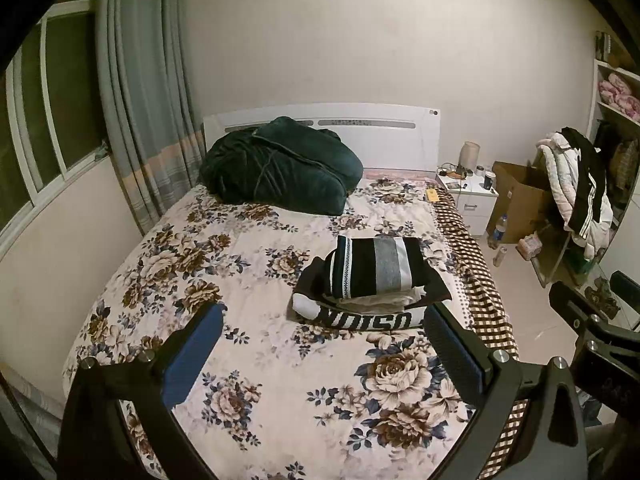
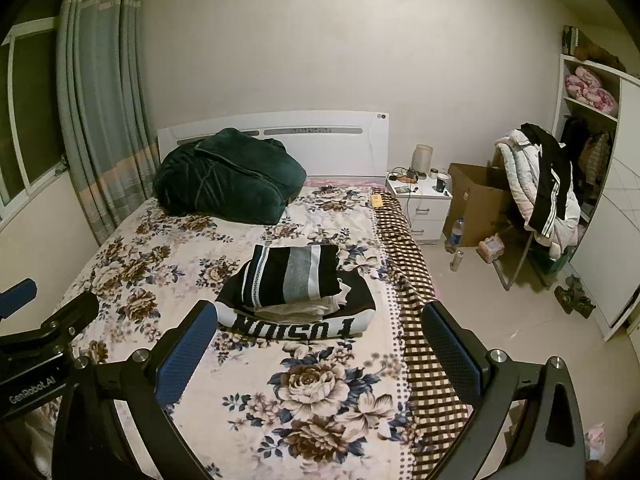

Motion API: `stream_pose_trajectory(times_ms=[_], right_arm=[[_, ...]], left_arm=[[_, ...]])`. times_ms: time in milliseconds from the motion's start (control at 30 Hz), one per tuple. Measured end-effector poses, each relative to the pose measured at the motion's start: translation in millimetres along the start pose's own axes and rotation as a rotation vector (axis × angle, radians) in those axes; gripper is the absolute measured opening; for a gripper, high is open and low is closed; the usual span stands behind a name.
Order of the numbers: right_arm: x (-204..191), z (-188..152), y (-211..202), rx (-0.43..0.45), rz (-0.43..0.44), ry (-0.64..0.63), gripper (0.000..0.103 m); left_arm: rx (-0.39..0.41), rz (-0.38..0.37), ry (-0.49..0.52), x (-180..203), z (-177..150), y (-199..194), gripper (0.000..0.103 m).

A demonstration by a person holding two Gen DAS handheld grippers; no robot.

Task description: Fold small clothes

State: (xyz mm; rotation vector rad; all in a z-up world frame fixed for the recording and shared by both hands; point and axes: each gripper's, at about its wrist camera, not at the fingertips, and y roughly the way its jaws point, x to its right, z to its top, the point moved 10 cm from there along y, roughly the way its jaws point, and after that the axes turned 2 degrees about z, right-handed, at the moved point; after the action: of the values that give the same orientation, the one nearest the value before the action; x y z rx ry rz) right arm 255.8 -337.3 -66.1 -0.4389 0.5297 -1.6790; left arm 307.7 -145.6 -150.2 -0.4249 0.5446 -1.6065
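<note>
Black-grey-white striped folded clothes (image 1: 374, 266) stacked on bed (image 1: 256, 360) | left claw (image 1: 324, 354) wide | right claw (image 2: 320, 350) wide

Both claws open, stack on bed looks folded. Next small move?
Probably hold off and retreat: both the left claw and right claw hover open and empty, short of the folded stack, with no loose garment visible on the bed.

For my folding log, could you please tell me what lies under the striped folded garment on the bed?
Under the striped garment lies a pale folded piece, then a black-and-white lettered garment on the floral bedspread. Anything deeper in the stack is covered.
</note>
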Motion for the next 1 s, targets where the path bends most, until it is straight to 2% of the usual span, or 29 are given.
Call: stream_pose_trajectory(times_ms=[1000], right_arm=[[0.4,-5.8,-1.7,0.005,-0.003,0.003,0.103]], left_arm=[[0.008,0.003,-0.007,-3.4,-3.4,-7.3,0.103]])
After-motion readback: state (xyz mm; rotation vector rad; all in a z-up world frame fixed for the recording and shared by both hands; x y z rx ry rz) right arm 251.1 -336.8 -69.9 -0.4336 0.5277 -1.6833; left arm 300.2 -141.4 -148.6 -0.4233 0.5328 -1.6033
